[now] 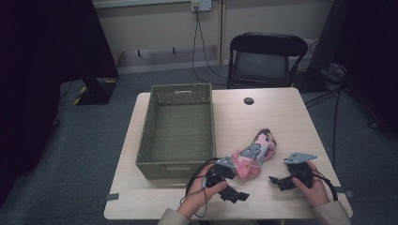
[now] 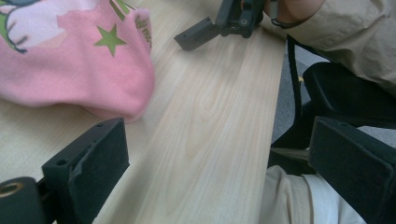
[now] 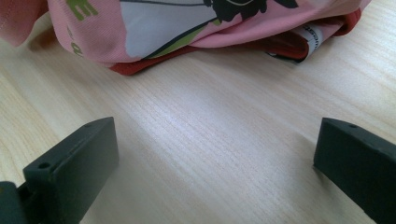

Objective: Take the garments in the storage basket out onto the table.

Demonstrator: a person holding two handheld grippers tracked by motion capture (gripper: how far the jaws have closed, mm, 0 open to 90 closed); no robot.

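Both sets of jaws apart, empty: left gripper (image 1: 233,192), right gripper (image 1: 280,182), near front tabletop (image 1: 263,117) edge. Pink garment (image 1: 253,154) lies between them, beside green basket (image 1: 177,136); bare wood around.

Pale wooden table (image 1: 277,117); green basket (image 1: 177,133); pink cloth (image 1: 253,154), perhaps clothing.

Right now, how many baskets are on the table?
1. The green woven basket stands on the left half of the table, open and empty, left of the pink garment. Nothing looks able to hide another.
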